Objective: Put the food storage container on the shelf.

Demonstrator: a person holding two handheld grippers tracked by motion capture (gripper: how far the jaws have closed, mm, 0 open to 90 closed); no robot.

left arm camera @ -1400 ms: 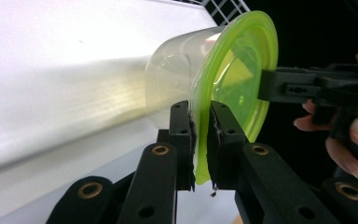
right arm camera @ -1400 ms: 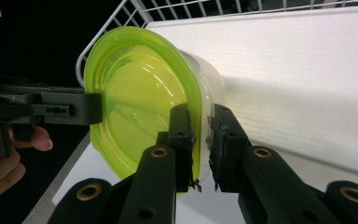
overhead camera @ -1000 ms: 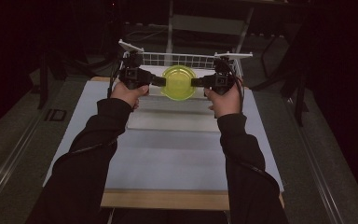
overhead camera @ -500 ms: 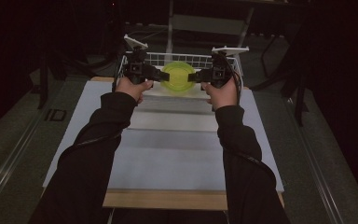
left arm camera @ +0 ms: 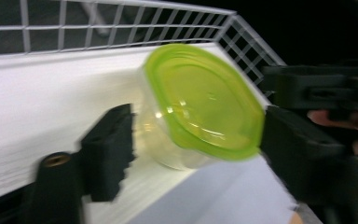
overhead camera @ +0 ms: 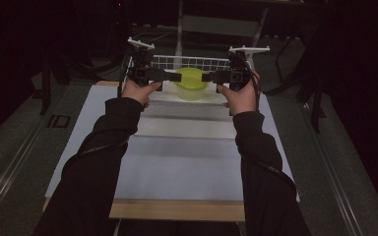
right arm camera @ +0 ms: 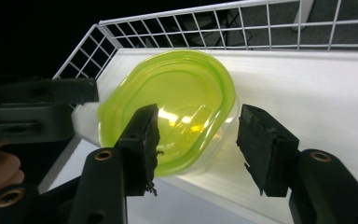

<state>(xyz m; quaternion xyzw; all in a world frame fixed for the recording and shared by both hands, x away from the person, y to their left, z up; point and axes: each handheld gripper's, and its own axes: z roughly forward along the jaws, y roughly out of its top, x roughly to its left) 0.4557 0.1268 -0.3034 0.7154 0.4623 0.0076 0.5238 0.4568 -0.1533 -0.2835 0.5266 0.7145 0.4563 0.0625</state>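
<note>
A clear plastic container with a lime-green snap-on lid (overhead camera: 191, 82) is sitting at the far edge of the white-topped table (overhead camera: 187, 162), inside a low white wire basket (overhead camera: 197, 61) whose grid wall is running along the far edge behind it and turning the corner on either side. In the high view the container is lying midway between the two grippers, which are pointing at each other across it.

The left gripper (overhead camera: 170, 75) is coming in from the container's left side. Its jaws have just been opening and are now standing apart; in the left gripper view the container is lying between them and beyond their tips, with no pad pressing on it.

The right gripper (overhead camera: 207, 76) is facing it from the container's right side. Its jaws have likewise just been opening and are standing wide, with the lid's rim (right arm camera: 168, 112) showing between and past them, free of both pads.
</note>
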